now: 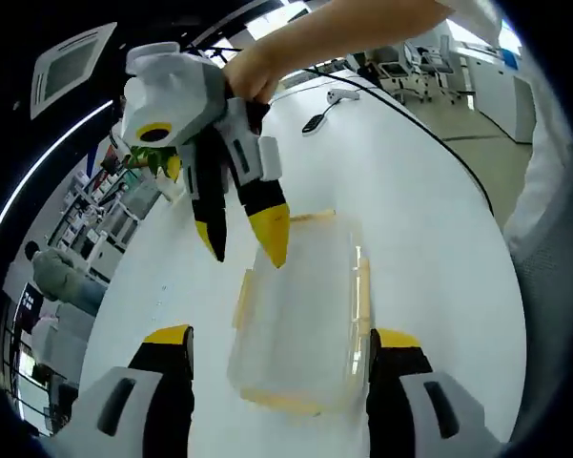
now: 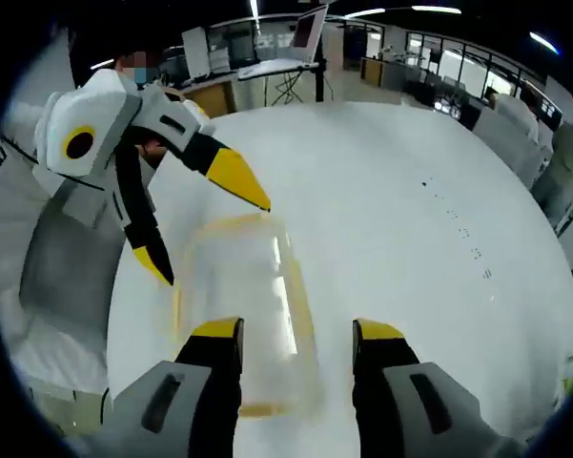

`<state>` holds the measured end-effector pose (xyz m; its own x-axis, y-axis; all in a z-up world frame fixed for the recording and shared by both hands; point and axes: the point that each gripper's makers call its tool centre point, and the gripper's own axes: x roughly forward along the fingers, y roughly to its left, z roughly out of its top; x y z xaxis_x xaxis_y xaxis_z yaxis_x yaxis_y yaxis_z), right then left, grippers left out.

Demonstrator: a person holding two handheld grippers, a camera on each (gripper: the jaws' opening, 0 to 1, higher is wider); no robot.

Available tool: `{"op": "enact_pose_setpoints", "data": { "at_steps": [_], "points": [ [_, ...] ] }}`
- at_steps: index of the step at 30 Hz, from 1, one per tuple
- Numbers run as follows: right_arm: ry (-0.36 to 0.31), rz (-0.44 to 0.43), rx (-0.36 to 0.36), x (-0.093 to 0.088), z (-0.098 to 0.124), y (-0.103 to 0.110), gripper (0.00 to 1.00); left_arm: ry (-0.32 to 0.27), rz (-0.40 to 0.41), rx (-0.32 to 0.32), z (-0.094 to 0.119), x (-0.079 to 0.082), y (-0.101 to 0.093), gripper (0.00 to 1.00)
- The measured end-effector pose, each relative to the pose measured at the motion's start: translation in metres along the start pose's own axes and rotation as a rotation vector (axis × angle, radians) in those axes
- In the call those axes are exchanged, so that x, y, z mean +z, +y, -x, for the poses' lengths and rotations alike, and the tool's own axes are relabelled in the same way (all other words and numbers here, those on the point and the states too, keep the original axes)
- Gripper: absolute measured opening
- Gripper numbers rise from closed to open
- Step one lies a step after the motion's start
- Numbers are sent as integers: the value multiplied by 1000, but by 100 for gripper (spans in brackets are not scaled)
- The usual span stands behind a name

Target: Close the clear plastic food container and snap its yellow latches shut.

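Observation:
A clear plastic food container (image 1: 300, 315) lies flat on the white table (image 1: 429, 219), with yellow latches (image 1: 243, 298) along its sides and ends. I cannot tell whether the latches are snapped down. My left gripper (image 1: 281, 336) is open, its jaws straddling the container's near end. The right gripper (image 1: 243, 237), held by a hand, hangs open over the container's far end. In the right gripper view the container (image 2: 243, 296) lies ahead of my right gripper (image 2: 296, 330), mostly before its left jaw. The left gripper (image 2: 195, 224) comes in from the left, open over the far end.
A black cable with a small dark device (image 1: 315, 121) lies on the far part of the table. A laptop (image 2: 305, 33) stands at the table's far edge. A person's white-clad body (image 2: 57, 258) is close at the left. Office desks and chairs surround the table.

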<state>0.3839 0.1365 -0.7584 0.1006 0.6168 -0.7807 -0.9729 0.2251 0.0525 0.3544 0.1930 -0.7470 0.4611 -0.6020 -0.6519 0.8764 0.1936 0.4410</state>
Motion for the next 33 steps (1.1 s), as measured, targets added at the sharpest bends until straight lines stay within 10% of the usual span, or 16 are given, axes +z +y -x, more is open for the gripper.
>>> {"op": "enact_pose_setpoints", "data": {
  "at_steps": [9, 13, 28, 33],
  "points": [
    [13, 39, 13, -27, 6, 23, 57, 32, 46, -61, -2, -16, -2, 77],
    [25, 62, -4, -36, 7, 30, 54, 173, 53, -133, -9, -45, -12, 78],
    [124, 125, 3, -60, 3, 31, 75, 149, 47, -196, -28, -39, -21, 78],
    [138, 136, -7, -65, -3, 29, 64, 170, 27, -185, -30, -43, -19, 73]
  ]
}}
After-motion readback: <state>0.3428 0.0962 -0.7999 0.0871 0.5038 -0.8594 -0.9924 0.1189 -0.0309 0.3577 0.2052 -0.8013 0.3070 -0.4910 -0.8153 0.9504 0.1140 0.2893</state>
